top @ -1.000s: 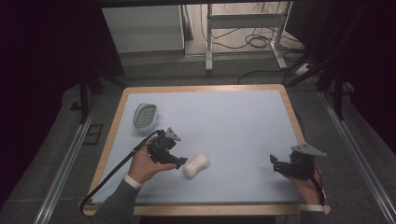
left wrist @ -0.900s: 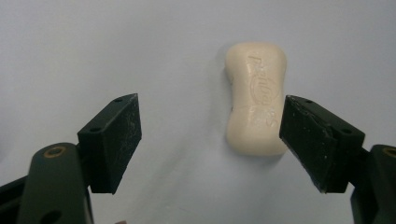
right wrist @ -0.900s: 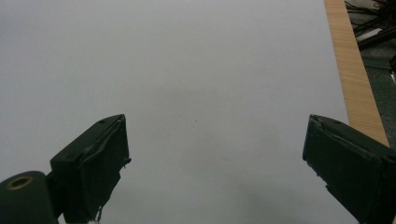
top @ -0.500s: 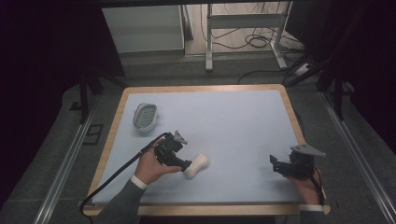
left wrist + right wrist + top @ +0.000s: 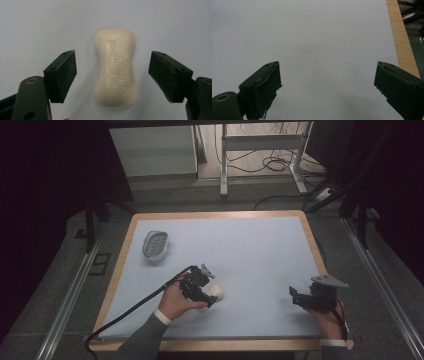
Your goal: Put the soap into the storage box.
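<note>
Table: soap bar, soap dish

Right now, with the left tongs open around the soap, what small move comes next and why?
Probably close the left tongs on the soap: it lies flat on the table between the open jaws, clear gaps on both sides, roughly centred, so squeezing should catch its narrow waist.

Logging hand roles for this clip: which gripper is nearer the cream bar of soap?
Left. The left gripper straddles the cream bar of soap, jaws open; the right gripper sits far off near the table's right edge.
</note>
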The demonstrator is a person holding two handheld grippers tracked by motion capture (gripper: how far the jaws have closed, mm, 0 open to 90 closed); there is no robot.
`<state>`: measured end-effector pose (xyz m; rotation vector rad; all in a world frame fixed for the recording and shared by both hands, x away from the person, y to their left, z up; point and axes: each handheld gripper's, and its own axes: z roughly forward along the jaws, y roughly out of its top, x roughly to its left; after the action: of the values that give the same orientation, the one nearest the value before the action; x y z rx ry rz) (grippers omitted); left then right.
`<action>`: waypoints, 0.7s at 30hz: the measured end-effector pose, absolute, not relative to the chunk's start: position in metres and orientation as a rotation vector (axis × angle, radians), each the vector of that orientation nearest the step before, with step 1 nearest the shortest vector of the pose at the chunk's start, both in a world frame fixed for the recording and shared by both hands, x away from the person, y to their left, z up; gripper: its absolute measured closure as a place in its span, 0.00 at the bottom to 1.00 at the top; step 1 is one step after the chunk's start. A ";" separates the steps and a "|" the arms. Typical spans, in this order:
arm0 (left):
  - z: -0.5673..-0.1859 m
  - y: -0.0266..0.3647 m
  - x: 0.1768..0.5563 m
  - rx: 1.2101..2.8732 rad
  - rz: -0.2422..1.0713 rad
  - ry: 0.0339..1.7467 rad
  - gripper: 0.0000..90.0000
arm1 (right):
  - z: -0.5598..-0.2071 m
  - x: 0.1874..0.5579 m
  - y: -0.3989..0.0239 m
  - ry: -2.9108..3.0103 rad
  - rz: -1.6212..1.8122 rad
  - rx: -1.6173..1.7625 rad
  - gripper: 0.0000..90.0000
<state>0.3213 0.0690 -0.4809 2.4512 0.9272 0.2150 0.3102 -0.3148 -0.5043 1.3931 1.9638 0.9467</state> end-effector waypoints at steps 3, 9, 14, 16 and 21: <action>-0.488 0.066 0.323 2.469 0.212 0.937 0.30 | -0.505 0.311 -0.315 1.963 0.943 1.396 0.08; -0.496 0.061 0.325 2.500 0.198 0.947 0.34 | -0.506 0.311 -0.315 1.962 0.934 1.397 0.08; -0.502 0.058 0.326 2.513 0.181 0.953 0.37 | -0.506 0.311 -0.315 1.963 0.929 1.400 0.08; -0.503 0.058 0.327 2.524 0.175 0.950 0.38 | -0.506 0.311 -0.315 1.962 0.929 1.399 0.08; -0.506 0.056 0.327 2.527 0.167 0.949 0.46 | -0.506 0.311 -0.315 1.959 0.925 1.403 0.08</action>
<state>0.3266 0.0557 -0.5063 2.5267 0.9489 0.1673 0.3109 -0.3154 -0.5059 1.4028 1.9586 0.9253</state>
